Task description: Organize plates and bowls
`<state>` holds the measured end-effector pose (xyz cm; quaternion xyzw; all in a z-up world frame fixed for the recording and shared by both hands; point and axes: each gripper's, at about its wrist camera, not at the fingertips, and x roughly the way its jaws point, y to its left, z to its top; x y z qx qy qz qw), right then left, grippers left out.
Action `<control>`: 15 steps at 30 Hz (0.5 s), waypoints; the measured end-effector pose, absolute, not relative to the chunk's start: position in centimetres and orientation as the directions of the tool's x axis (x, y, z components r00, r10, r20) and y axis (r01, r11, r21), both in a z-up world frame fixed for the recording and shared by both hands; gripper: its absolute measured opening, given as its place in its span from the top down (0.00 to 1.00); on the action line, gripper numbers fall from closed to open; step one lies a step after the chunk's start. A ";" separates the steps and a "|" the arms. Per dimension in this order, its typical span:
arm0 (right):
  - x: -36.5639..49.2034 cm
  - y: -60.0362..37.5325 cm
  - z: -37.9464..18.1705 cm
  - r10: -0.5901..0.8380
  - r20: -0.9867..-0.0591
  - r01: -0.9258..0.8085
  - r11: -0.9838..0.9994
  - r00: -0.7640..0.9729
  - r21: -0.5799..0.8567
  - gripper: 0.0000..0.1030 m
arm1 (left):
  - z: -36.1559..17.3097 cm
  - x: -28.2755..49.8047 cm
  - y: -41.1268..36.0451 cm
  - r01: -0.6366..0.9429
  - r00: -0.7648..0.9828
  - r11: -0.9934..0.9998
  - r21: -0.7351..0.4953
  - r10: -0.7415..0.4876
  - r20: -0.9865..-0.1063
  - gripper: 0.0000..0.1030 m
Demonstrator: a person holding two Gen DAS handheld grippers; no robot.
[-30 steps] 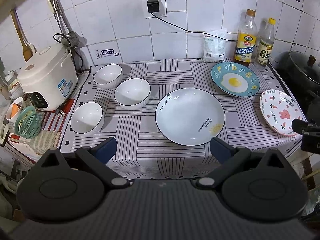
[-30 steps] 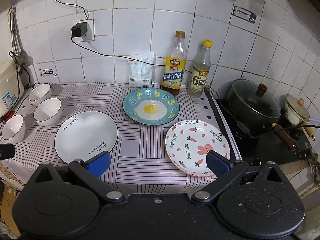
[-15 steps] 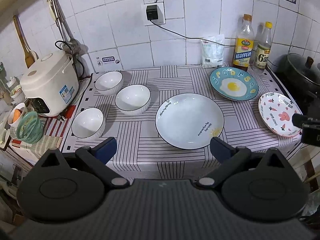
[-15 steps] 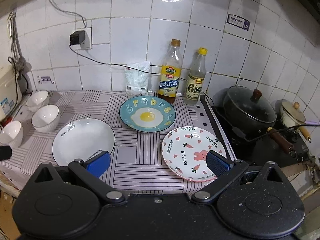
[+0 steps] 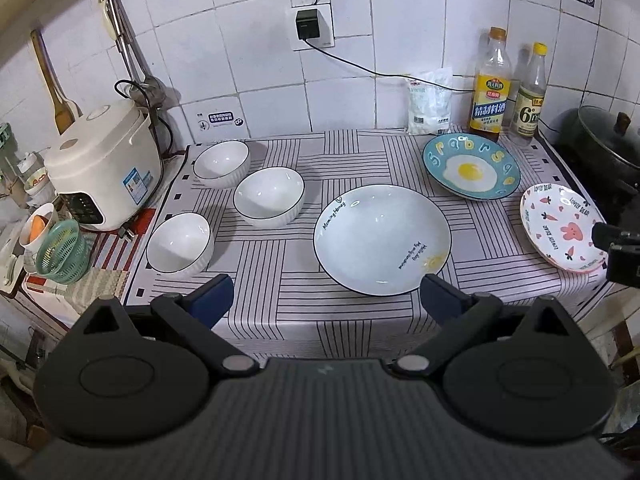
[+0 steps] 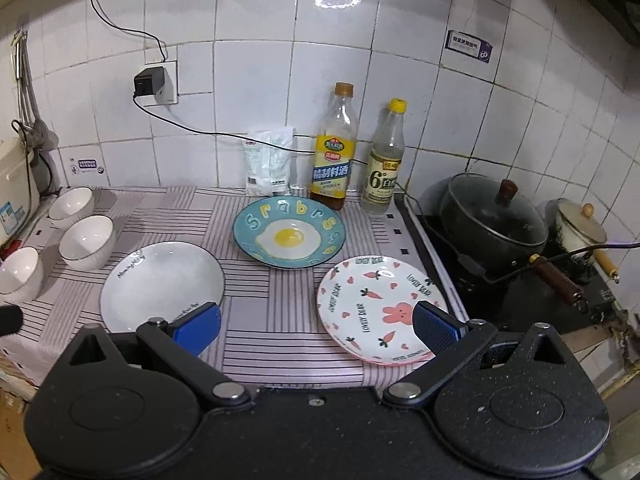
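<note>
Both tools spread wide, empty: left tool (image 5: 323,296), right tool (image 6: 317,328). Best to pinch the pink plate (image 6: 382,308) by its near rim. Then stack gently onto the white plate (image 6: 160,286).

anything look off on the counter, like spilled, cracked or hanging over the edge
One thing: the pink rabbit plate sits at the front right corner of the striped cloth, its rim seeming to reach past the counter edge. No spills or cracks show; the three white bowls and the other plates sit upright and apart.

Both wrist cameras look down and forward from the counter's near edge, left view covering its left side, right view its right, sharing the large white plate (image 5: 382,238).
</note>
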<state>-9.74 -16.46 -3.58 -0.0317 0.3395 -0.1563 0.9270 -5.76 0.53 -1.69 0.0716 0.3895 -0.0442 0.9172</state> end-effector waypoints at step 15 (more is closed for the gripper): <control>-9.8 -16.2 -4.0 -0.243 -0.496 0.171 0.967 0.833 -0.188 0.00 | -2.7 -3.6 1.5 0.121 0.660 0.990 0.073 -0.026 -0.751 0.02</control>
